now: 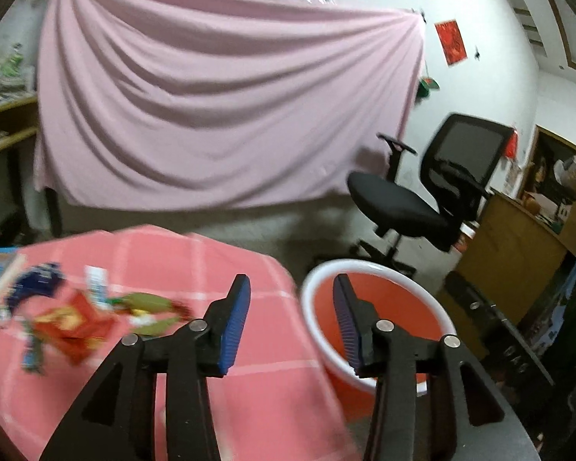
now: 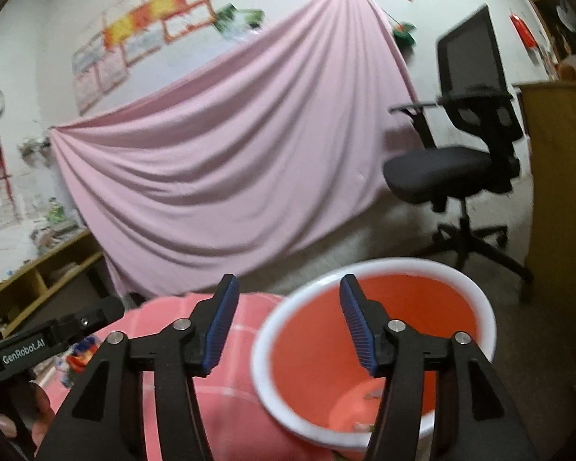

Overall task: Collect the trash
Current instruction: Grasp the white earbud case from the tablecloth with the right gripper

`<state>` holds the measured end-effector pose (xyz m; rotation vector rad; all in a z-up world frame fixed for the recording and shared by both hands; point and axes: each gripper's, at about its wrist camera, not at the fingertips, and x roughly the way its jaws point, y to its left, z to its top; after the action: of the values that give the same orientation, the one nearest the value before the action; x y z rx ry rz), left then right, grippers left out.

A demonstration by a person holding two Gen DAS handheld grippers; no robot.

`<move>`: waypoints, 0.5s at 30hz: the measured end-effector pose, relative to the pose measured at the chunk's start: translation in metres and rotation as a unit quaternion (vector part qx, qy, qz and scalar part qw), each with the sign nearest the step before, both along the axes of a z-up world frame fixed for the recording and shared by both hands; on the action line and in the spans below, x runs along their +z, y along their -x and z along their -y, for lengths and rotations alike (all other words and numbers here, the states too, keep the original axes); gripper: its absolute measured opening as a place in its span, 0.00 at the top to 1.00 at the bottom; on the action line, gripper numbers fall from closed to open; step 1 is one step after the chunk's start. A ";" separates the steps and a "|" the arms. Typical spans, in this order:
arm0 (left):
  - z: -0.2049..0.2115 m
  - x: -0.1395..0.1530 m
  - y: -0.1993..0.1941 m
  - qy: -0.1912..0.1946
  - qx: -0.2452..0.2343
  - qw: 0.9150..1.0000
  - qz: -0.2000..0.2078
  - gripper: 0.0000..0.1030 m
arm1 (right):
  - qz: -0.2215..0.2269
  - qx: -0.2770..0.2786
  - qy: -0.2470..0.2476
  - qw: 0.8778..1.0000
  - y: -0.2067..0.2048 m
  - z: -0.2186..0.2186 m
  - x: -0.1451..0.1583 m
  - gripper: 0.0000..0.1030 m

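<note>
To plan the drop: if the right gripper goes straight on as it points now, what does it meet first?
Probably the red bin: the open right gripper aims near its white rim, though depth is unclear.

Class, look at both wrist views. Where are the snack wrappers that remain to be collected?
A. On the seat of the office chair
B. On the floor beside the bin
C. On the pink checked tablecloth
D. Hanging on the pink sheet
C: the wrappers lie scattered on the pink checked tablecloth, left of the red bin.

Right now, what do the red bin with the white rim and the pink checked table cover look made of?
Red bin with white rim: likely moulded plastic, with smooth, slightly glossy walls. Pink checked table cover: probably woven cloth, matte and draping over the edge, though blur leaves it open.
</note>
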<state>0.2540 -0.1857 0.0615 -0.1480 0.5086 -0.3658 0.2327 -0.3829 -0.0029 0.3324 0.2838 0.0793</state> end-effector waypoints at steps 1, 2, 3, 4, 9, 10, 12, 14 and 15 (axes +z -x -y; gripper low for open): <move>-0.011 0.001 0.007 -0.002 0.012 1.000 0.009 0.52 | 0.012 0.003 0.000 1.000 0.003 -0.007 0.003 0.21; -0.020 0.002 0.013 -0.003 0.023 1.000 0.018 0.46 | 0.021 0.005 0.001 1.000 0.006 -0.012 0.006 0.16; -0.030 0.003 0.021 -0.005 0.036 0.999 0.030 0.44 | 0.032 0.008 0.003 0.999 0.009 -0.018 0.008 0.16; -0.041 0.004 0.028 -0.006 0.048 0.998 0.042 0.39 | 0.041 0.012 0.007 0.999 0.012 -0.026 0.011 0.15; -0.082 -0.001 0.061 -0.013 0.103 0.991 0.083 0.05 | 0.072 0.027 0.002 0.997 0.025 -0.053 0.018 0.00; -0.090 -0.003 0.068 -0.011 0.113 0.989 0.092 0.03 | 0.079 0.032 0.002 0.996 0.028 -0.058 0.019 0.00; -0.105 -0.008 0.080 -0.006 0.127 0.987 0.099 0.03 | 0.093 0.042 0.008 0.995 0.033 -0.069 0.022 0.00; -0.119 -0.013 0.090 -0.006 0.137 0.985 0.103 0.03 | 0.104 0.048 0.019 0.993 0.037 -0.080 0.024 0.00; -0.124 -0.015 0.092 -0.009 0.142 0.984 0.105 0.03 | 0.109 0.051 0.024 0.992 0.039 -0.084 0.024 0.00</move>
<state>0.1618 -0.0620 0.0468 -0.1608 0.2772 -0.0949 0.1939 -0.2984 0.0209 0.2583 0.0863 0.2075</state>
